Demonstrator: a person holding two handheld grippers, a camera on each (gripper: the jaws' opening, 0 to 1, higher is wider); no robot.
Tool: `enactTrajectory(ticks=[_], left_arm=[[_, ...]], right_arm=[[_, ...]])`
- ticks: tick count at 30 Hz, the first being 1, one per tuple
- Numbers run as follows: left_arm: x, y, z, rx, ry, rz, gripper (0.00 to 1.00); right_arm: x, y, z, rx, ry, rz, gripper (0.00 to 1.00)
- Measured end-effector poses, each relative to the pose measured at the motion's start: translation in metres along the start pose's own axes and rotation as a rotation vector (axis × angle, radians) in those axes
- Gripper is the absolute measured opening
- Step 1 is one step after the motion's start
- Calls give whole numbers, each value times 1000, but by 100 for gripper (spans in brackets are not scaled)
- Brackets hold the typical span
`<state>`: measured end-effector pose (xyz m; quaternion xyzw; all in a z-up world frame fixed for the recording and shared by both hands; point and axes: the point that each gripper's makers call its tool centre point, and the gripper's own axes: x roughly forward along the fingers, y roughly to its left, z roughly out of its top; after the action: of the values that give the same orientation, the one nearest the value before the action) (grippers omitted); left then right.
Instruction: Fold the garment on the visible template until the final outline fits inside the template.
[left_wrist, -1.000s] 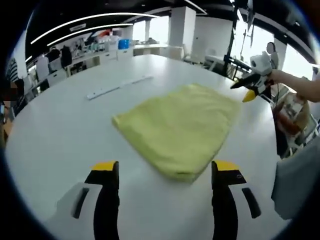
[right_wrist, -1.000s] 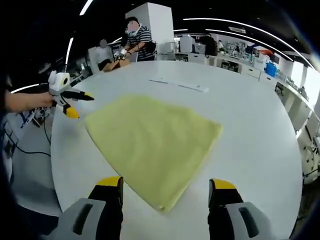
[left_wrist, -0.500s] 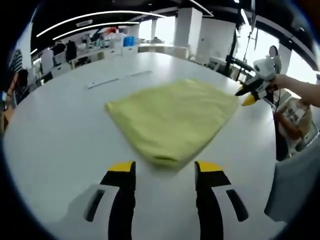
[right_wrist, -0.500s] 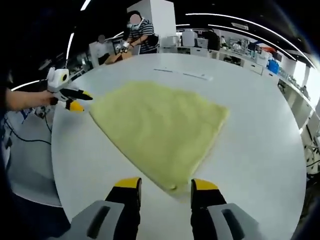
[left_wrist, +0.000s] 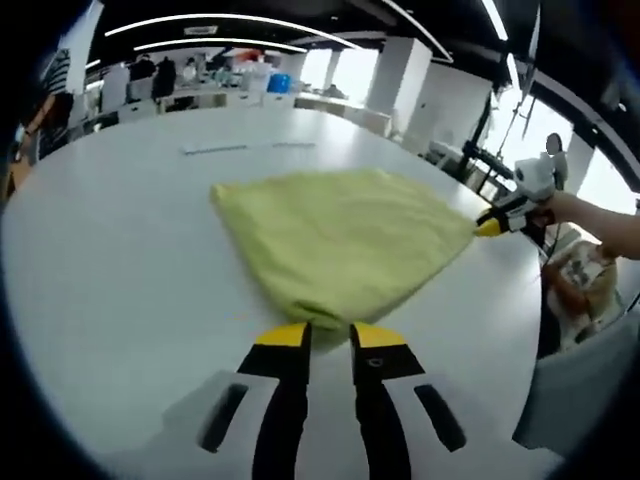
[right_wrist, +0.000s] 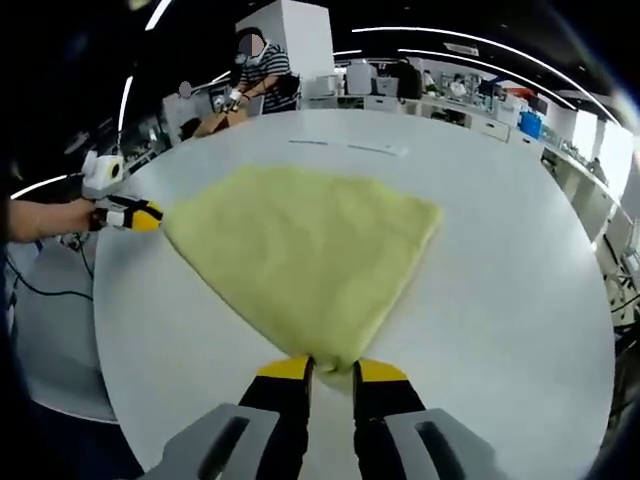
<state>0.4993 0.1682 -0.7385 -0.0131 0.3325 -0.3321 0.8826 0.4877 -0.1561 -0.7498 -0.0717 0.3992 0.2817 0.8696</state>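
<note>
We've got our left gripper (left_wrist: 329, 335) and right gripper (right_wrist: 331, 369) both low, jaws nearly closed, each pinching a near cloth corner.

Finding no readable text, label, brand, number or sign in either view. Seeing only a pale strip (left_wrist: 214, 149) lying far off on the white desk (left_wrist: 110, 260), too small and blurred for making out any marking on it.
</note>
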Motion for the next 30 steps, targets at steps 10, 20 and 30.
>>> enactTrajectory(ticks=[10,20,30], left_arm=[[3,-1,0,7,-10,-7,0],[2,-1,-1,11,4,-18,0],[0,-2,-1,-17,8,-26,0]], right_arm=[[1,4,-1,-12,-14,18,5],[-2,4,-4,-4,1,23,3],[-9,5,-4,-4,5,12,0]])
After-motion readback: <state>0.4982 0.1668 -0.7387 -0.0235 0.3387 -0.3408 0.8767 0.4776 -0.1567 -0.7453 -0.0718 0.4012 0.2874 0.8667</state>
